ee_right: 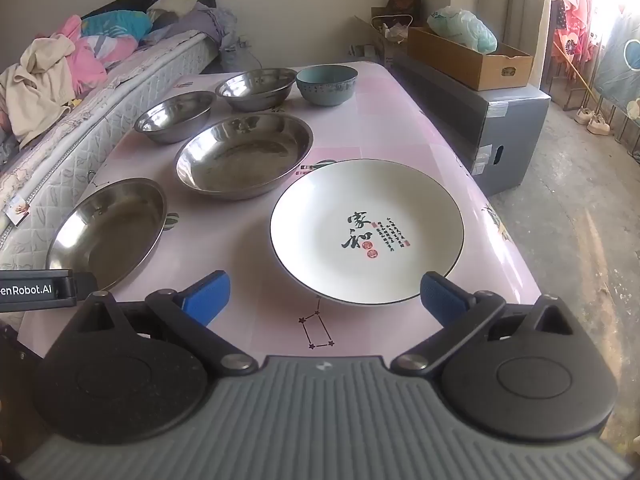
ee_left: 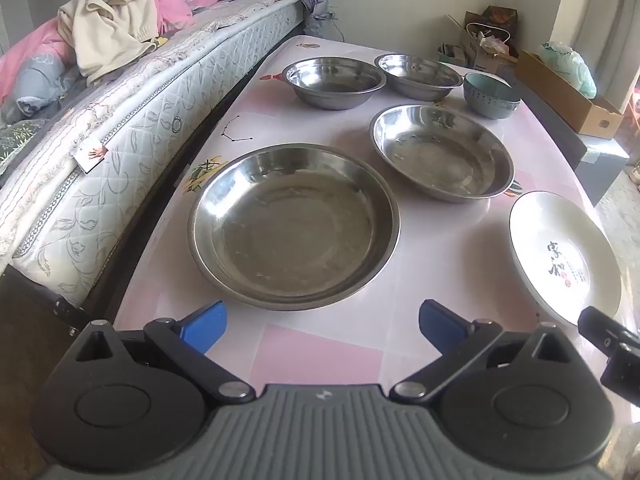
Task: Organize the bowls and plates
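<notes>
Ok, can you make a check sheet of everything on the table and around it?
Surface: pink table, patterned cover.
Job's things: white plate; two steel plates; two steel bowls; teal bowl. All apart, none stacked.
Clutter: nothing seen on the table.
Grippers: left hand-held gripper open, empty; right hand-held gripper open, empty.
Cables: nothing seen.
Surroundings: bed beside the table; cardboard box on a grey box.

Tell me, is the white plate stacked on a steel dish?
No, the white plate lies alone on the pink table, apart from the steel dishes.
</notes>
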### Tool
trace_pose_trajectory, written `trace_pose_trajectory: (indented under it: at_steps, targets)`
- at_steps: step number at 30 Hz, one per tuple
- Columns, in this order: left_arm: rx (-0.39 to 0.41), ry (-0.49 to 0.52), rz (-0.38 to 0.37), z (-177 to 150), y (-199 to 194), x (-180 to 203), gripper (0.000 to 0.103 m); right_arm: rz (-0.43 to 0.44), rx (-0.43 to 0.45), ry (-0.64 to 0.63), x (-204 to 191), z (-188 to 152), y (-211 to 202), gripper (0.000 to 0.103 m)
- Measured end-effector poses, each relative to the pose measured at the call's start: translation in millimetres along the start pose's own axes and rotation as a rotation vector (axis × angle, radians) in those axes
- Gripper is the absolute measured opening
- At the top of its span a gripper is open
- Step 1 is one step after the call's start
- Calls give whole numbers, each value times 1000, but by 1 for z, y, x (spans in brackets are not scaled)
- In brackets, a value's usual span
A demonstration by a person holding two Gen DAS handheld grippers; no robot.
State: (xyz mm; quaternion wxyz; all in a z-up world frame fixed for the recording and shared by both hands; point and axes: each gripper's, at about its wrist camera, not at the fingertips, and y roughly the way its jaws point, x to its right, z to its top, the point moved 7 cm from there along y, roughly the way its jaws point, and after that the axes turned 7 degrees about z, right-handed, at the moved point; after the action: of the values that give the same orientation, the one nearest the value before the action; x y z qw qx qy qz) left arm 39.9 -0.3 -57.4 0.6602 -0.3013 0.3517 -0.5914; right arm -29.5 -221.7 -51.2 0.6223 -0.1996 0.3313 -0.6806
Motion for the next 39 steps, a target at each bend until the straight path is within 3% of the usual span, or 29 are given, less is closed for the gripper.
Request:
trace_pose_trajectory:
  at_steps: [18,39]
  targets:
    - [-2,76,-92,-9,-9,24,103,-29,-11,12,12,-1,-5,102]
    - [-1,83,-95,-13,-14,25,103,-18,-14,4,10,-4,-10,102]
